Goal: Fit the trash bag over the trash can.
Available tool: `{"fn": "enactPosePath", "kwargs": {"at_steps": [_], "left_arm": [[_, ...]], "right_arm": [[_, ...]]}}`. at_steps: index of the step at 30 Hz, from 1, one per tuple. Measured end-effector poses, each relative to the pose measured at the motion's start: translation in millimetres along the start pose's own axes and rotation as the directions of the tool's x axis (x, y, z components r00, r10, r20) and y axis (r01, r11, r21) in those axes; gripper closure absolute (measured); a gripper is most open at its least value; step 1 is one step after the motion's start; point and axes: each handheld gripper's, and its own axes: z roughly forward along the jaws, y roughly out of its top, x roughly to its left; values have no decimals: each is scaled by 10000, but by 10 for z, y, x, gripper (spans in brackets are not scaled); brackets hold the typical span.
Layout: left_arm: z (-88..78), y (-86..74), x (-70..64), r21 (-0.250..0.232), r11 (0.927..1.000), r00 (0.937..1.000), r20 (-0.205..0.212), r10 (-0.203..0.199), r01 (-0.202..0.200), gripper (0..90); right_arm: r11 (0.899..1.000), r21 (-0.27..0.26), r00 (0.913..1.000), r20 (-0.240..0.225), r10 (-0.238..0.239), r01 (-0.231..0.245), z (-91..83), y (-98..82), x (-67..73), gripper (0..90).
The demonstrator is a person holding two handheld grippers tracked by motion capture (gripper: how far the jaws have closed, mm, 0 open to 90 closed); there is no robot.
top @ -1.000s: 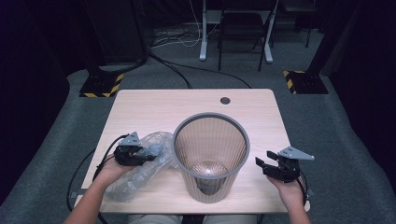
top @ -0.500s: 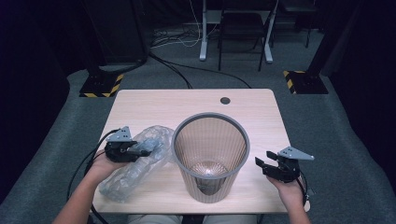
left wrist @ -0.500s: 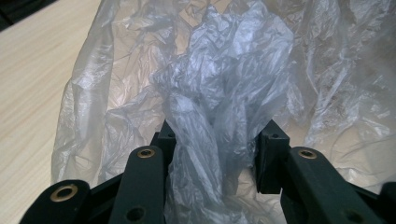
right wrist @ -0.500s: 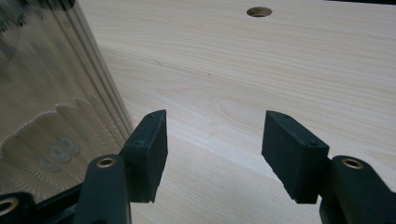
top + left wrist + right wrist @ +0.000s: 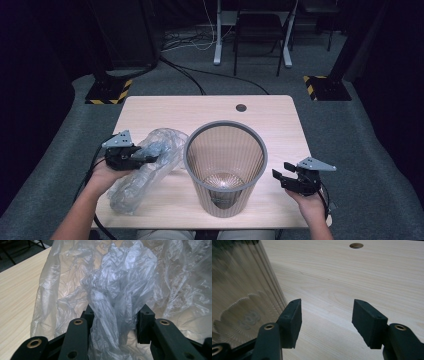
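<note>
Here the left claw (image 5: pixel 150 159) grips a crumpled clear bag (image 5: pixel 145 170) beside the empty bin (image 5: pixel 225 165); the right claw (image 5: pixel 280 175) gapes, holding nothing.

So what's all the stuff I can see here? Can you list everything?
Bin: one, see-through ribbed with a grey rim, upright in the middle of the table near the front edge.
Plastic bag: one, clear and crumpled, on the table left of the bin.
Table: one, light wood, with a small round hole near the back.
Desk legs: grey, on the floor behind the table.
Striped bases: two, black and yellow, on the floor at the back corners.
Cables: black, on the floor.
Left tongs: black, closed on a bunch of the bag.
Right tongs: black, open, empty, right of the bin.
Hands: two, holding the tongs.
</note>
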Motion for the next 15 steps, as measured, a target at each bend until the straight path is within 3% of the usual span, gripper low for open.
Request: {"fn": "enactPosePath", "kwargs": {"at_steps": [4,7,12,15], "left_arm": [[-65,40,-7,-158,9999,10000,-3,12,-12,625],[-123,88,-22,-295,9995,9999,19,103,-103,625],[-235,192,-55,-491,9983,9995,25,299,-298,626],[-338,267,-77,-744,9964,9991,118,412,-402,626]], "right_arm": [[9998,-155,9997,-216,-106,103,-51,49,11,399],[9995,-216,9975,-668,-240,226,-113,114,22,399],[9965,-445,9802,-1816,-783,713,-248,287,82,404],[9926,-764,9735,-2015,-1083,946,-334,390,138,407]]}}
